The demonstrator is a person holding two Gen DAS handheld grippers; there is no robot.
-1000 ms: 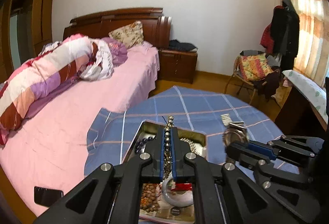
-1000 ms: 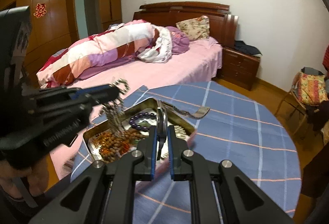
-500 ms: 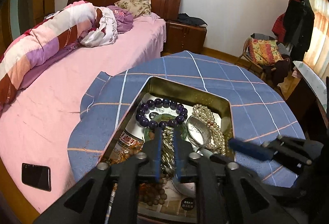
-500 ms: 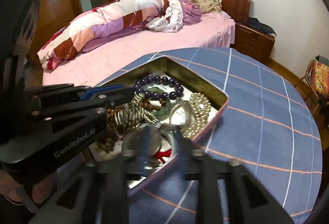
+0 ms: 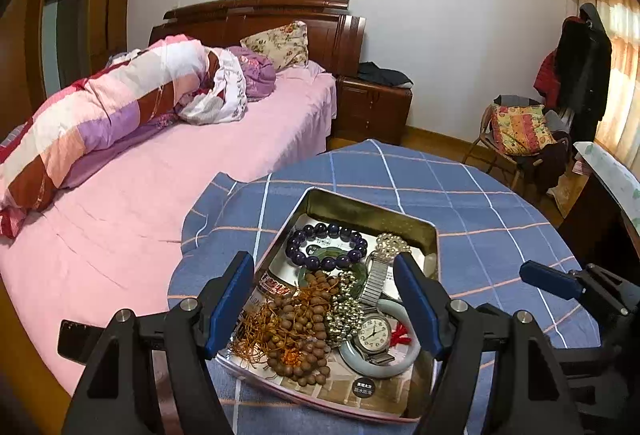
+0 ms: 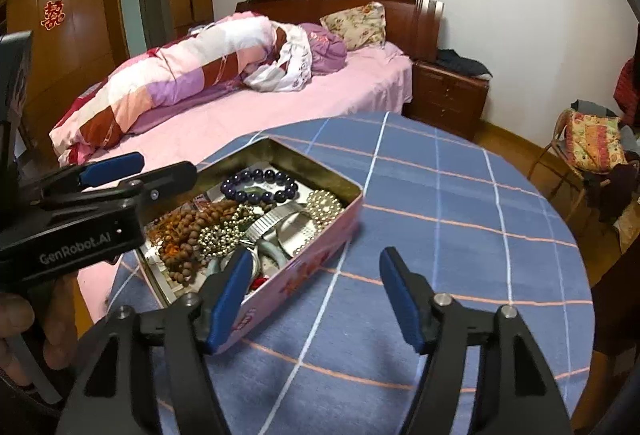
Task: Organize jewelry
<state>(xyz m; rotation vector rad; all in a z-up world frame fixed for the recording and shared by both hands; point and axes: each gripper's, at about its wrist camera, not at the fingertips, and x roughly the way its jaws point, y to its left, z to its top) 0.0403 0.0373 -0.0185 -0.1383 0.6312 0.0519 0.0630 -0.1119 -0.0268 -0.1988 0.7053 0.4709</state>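
A metal tin [image 5: 434, 235] sits on the tabletop [image 5: 480, 203], which is covered in a blue checked cloth, beside a bed [image 5: 168, 195] with a pink sheet. The tin holds all the jewelry in view. A purple bead bracelet [image 5: 326, 246] lies toward the far end, with a green bangle [image 5: 320, 253] partly under it. A brown wooden bead strand [image 5: 298, 331] with orange threads fills the near left side. Next to it a heap of silver bead chain [image 5: 344, 309] touches a wristwatch [image 5: 374, 331] with a metal stretch band; the watch rests across a pale jade bangle [image 5: 382, 367]. A small cluster of pearl-coloured beads [image 5: 390, 244] lies at the far right corner.

The left hand-held gripper [image 5: 324, 299] hangs above the near half of the tin, its jaws spreading apart and grasping nothing, with the jewelry seen between its blue pads [image 5: 230, 299] but lower down. The right hand-held gripper [image 6: 312, 295] is likewise released and widening, empty, with its left pad [image 6: 228, 299] over the tin's pink outer wall and its right pad above bare cloth. A dark phone [image 5: 74, 337] lies on the bed's edge.
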